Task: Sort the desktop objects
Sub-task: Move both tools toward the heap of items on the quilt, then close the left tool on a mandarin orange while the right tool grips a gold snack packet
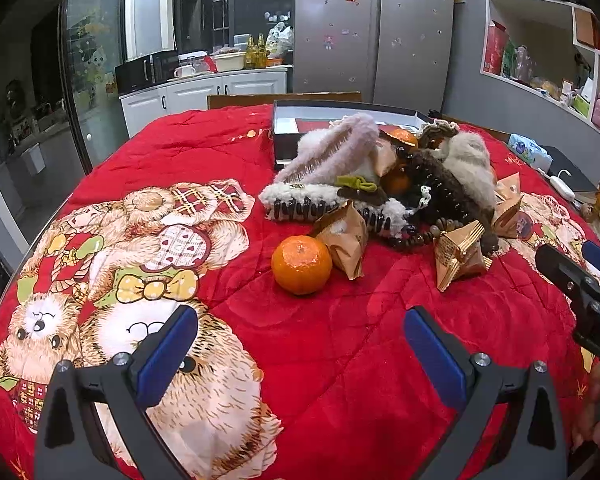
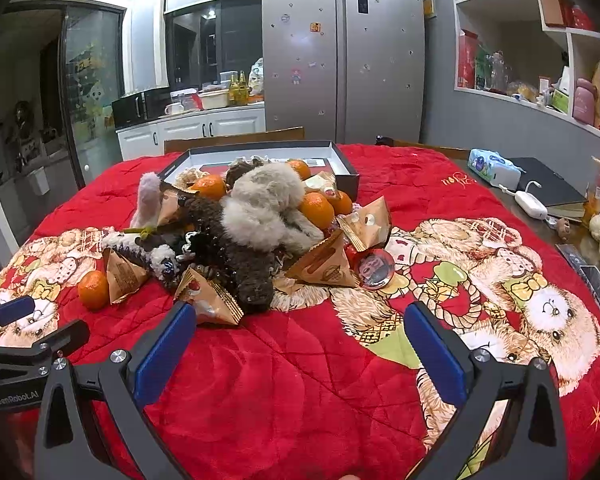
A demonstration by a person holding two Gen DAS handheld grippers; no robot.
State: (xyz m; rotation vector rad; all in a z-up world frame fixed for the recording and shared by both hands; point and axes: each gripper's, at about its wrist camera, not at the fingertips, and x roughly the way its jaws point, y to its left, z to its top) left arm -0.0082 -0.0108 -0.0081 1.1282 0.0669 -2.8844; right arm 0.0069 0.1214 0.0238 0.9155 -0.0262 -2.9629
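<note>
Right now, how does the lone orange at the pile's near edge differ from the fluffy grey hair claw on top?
The orange is smooth, round and bright, resting on the red blanket beside the heap. The grey hair claw is furry, pale, larger and perched atop the heap. Neither is gripped; both grippers are open.

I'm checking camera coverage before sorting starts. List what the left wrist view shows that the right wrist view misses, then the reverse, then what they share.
Left wrist only: the beaded bracelet at the near edge of the pile.

Right wrist only: the round badge and oranges on the pile's far side.

Both: the lone orange, the dark open box, the grey fluffy hair clip, and both grippers, left gripper and right gripper, open and empty.
</note>
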